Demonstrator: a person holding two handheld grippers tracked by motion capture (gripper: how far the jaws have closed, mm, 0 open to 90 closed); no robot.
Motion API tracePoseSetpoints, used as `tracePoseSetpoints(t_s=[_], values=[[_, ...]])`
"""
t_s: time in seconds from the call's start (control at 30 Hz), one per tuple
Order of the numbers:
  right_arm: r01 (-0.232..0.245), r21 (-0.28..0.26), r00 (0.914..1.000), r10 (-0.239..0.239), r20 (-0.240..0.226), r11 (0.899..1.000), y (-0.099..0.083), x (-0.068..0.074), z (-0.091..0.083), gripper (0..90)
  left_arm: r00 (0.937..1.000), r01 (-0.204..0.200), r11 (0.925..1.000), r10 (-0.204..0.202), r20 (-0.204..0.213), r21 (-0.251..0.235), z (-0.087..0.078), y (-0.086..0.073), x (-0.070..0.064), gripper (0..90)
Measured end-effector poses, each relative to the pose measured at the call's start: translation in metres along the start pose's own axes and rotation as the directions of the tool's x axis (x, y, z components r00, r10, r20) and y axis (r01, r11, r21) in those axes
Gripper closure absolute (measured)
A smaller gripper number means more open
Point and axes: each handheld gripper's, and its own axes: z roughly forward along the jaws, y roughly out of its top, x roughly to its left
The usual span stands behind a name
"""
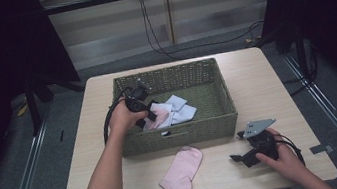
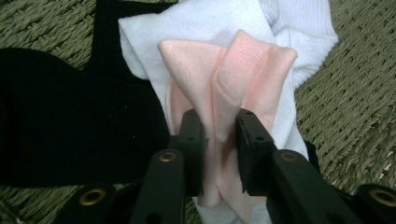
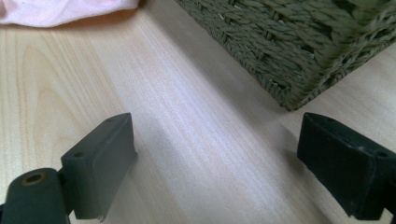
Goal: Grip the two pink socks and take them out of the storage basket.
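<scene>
Left gripper view has my left gripper (image 2: pixel 219 133) w/ jaws clenched on a bunched fold of the pink sock (image 2: pixel 233 79), inside the wicker basket (image 2: pixel 355 93) atop a white sock (image 2: pixel 187 23) beside a black one (image 2: pixel 65 121). I'd lift straight up, slow, so the white one doesn't drag along. Right gripper (image 3: pixel 215 158) sits on the tabletop (image 3: pixel 187 116) near the basket corner, jaws released wide; 2nd pink sock (image 1: pixel 182 171) lies in front of the basket.

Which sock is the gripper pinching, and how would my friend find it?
Look at the green woven basket in the middle of the wooden table. Inside it, at the left, the left gripper is shut on a pink sock lying over white socks. It is the pink one inside the basket; the other pink sock lies flat on the table.
</scene>
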Motion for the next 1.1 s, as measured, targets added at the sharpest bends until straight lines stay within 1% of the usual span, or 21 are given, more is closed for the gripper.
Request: tracePoseSetpoints(t_s=[0.03, 0.13, 0.23, 0.27, 0.3, 0.33, 0.37, 0.4, 0.47, 0.53, 0.57, 0.6, 0.67, 0.7, 0.73, 0.83, 0.87, 0.93, 0.97, 1.0, 1.1], values=[[0.000, 0.000, 1.0000, 0.000, 0.000, 1.000, 0.000, 0.000, 0.000, 10.6, 0.9999, 0.011, 0.9999, -0.011, 0.001, 0.001, -0.003, 0.001, -0.002, 76.9], [0.000, 0.000, 1.0000, 0.000, 0.000, 1.000, 0.000, 0.000, 0.000, 10.6, 0.9999, 0.010, 0.9999, -0.010, -0.005, 0.005, -0.008, 0.003, -0.004, 77.4], [0.000, 0.000, 1.0000, 0.000, 0.000, 1.000, 0.000, 0.000, 0.000, 10.6, 1.0000, 0.006, 0.9999, -0.006, -0.004, -0.012, -0.021, 0.008, -0.009, 77.8], [0.000, 0.000, 1.0000, 0.000, 0.000, 1.000, 0.000, 0.000, 0.000, 10.6, 1.0000, 0.006, 0.9999, -0.006, -0.004, -0.012, -0.021, 0.008, -0.009, 77.8], [0.001, 0.000, 1.0000, -0.001, 0.000, 1.000, 0.000, 0.000, 0.000, 10.6, 1.0000, -0.003, 0.9999, 0.002, -0.004, -0.011, -0.028, 0.011, -0.012, 77.9], [0.001, 0.000, 1.0000, -0.001, 0.000, 1.000, 0.000, 0.000, 0.000, 10.6, 1.0000, -0.003, 0.9999, 0.002, -0.004, -0.011, -0.028, 0.011, -0.012, 78.0], [0.000, 0.000, 1.0000, 0.000, 0.000, 1.000, 0.000, 0.000, 0.000, 10.6, 1.0000, -0.003, 0.9999, 0.003, 0.004, -0.016, -0.035, 0.013, -0.014, 78.0], [0.000, 0.000, 1.0000, 0.000, 0.000, 1.000, 0.000, 0.000, 0.000, 10.6, 1.0000, -0.003, 0.9999, 0.003, 0.004, -0.016, -0.035, 0.013, -0.014, 78.0], [0.000, 0.000, 1.0000, 0.000, 0.000, 1.000, 0.000, 0.000, 0.000, 10.6, 0.9998, 0.001, 0.9997, -0.001, 0.020, -0.023, -0.043, 0.016, -0.018, 78.0], [0.000, 0.000, 1.0000, 0.000, 0.000, 1.000, 0.000, 0.000, 0.000, 10.6, 0.9997, -0.001, 0.9998, 0.001, 0.026, -0.021, -0.046, 0.016, -0.019, 78.0], [0.000, 0.000, 1.0000, 0.000, 0.001, 1.000, 0.000, 0.000, 0.000, 10.6, 0.9994, -0.014, 0.9997, 0.015, 0.031, -0.022, -0.051, 0.017, -0.022, 78.0], [0.000, 0.000, 1.0000, 0.000, 0.001, 1.000, 0.000, 0.000, 0.000, 10.6, 0.9994, -0.014, 0.9997, 0.015, 0.031, -0.022, -0.051, 0.017, -0.022, 78.0], [0.002, -0.001, 1.0000, -0.002, 0.001, 1.000, 0.000, 0.000, 0.000, 10.6, 0.9991, -0.020, 0.9995, 0.021, 0.037, -0.024, -0.057, 0.018, -0.025, 78.0], [0.000, 0.000, 1.0000, 0.000, 0.001, 1.000, 0.000, 0.000, 0.000, 10.6, 0.9985, -0.030, 0.9992, 0.031, 0.044, -0.026, -0.064, 0.019, -0.028, 78.0], [0.000, 0.000, 1.0000, 0.000, 0.001, 1.000, 0.000, 0.000, 0.000, 10.6, 0.9985, -0.030, 0.9992, 0.031, 0.044, -0.026, -0.064, 0.019, -0.028, 78.0], [0.005, -0.003, 1.0000, -0.005, 0.004, 1.000, 0.000, 0.000, 0.000, 10.6, 0.9984, -0.024, 0.9990, 0.026, 0.051, -0.038, -0.075, 0.019, -0.029, 77.9], [0.005, -0.003, 1.0000, -0.005, 0.004, 1.000, 0.000, 0.000, 0.000, 10.6, 0.9977, -0.028, 0.9988, 0.030, 0.061, -0.040, -0.077, 0.018, -0.029, 77.9], [0.005, -0.004, 1.0000, -0.005, 0.004, 1.000, 0.000, 0.000, 0.000, 10.6, 0.9976, -0.028, 0.9988, 0.031, 0.062, -0.041, -0.080, 0.018, -0.030, 77.9], [0.003, -0.003, 1.0000, -0.003, 0.004, 1.000, 0.000, 0.000, 0.000, 10.6, 0.9975, -0.041, 0.9987, 0.042, 0.057, -0.032, -0.084, 0.017, -0.033, 77.9], [0.003, -0.003, 1.0000, -0.003, 0.004, 1.000, 0.000, 0.000, 0.000, 10.6, 0.9975, -0.041, 0.9987, 0.042, 0.057, -0.032, -0.084, 0.017, -0.033, 77.9], [0.004, -0.003, 1.0000, -0.004, 0.004, 1.000, 0.000, 0.000, 0.000, 10.6, 0.9963, -0.061, 0.9972, 0.064, 0.057, -0.043, -0.091, 0.016, -0.039, 77.9]])
